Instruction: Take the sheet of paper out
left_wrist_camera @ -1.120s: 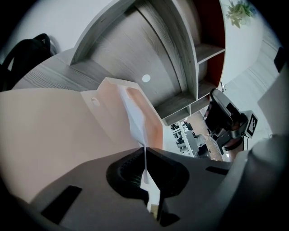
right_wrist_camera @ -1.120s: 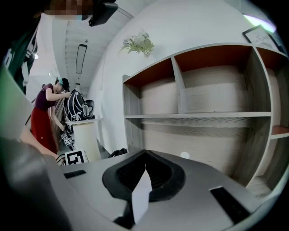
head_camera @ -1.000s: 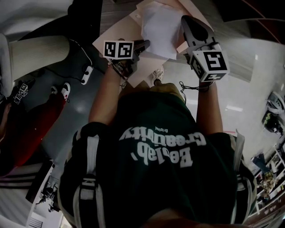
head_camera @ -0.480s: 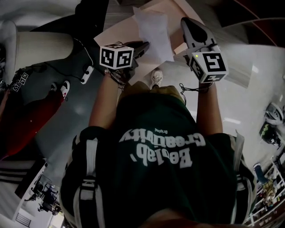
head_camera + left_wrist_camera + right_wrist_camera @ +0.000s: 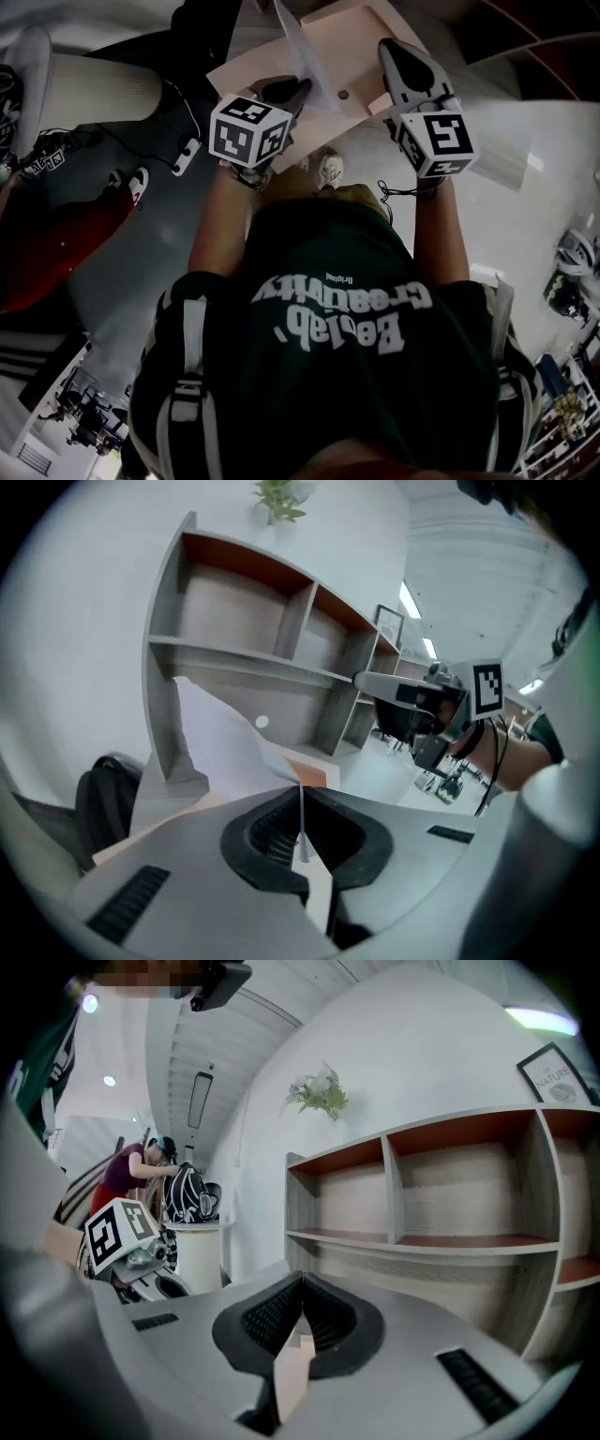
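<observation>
As left claw (image 5: 300, 822) pinches one sheet (image 5: 220, 752), right claw (image 5: 300, 1312) seemingly clamps envelope (image 5: 352, 42).

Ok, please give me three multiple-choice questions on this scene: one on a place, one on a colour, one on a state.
1. The plant is: A above the shelf unit; B on the floor; C inside a compartment.
2. The envelope is: A blue; B beige; C green.
3. The left claw is: A wide open; B shut, empty; C shut on the white sheet.
Answers: A, it shows over the shelf's top board; B, its face is pale tan; C, the sheet's edge runs between the closed pads.
</observation>
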The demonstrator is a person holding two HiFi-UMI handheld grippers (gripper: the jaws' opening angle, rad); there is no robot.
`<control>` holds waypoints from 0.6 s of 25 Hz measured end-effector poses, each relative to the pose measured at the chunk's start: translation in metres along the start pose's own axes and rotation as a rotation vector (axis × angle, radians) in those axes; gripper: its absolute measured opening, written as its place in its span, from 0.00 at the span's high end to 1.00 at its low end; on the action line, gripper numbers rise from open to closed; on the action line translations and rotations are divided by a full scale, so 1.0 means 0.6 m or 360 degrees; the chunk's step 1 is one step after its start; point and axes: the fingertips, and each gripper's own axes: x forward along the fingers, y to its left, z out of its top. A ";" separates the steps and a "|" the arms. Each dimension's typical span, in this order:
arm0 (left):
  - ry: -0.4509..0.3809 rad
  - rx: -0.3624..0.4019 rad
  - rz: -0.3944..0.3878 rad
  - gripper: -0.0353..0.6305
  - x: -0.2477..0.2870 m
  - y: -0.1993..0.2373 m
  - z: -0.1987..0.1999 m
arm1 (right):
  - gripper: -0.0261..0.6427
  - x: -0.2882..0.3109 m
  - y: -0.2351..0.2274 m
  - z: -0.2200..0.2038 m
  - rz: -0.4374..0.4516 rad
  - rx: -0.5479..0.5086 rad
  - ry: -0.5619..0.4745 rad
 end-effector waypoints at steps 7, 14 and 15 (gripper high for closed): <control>-0.0147 0.0343 0.0166 0.92 -0.066 0.006 0.050 | 0.91 -0.008 0.035 0.028 -0.0070 -0.0083 -0.0041; -0.0360 0.0502 0.0275 0.92 -0.160 0.002 0.084 | 0.91 -0.040 0.102 0.083 -0.0229 -0.0133 -0.0093; -0.0391 0.0500 0.0281 0.92 -0.172 0.001 0.083 | 0.91 -0.044 0.114 0.087 -0.0248 -0.0144 -0.0097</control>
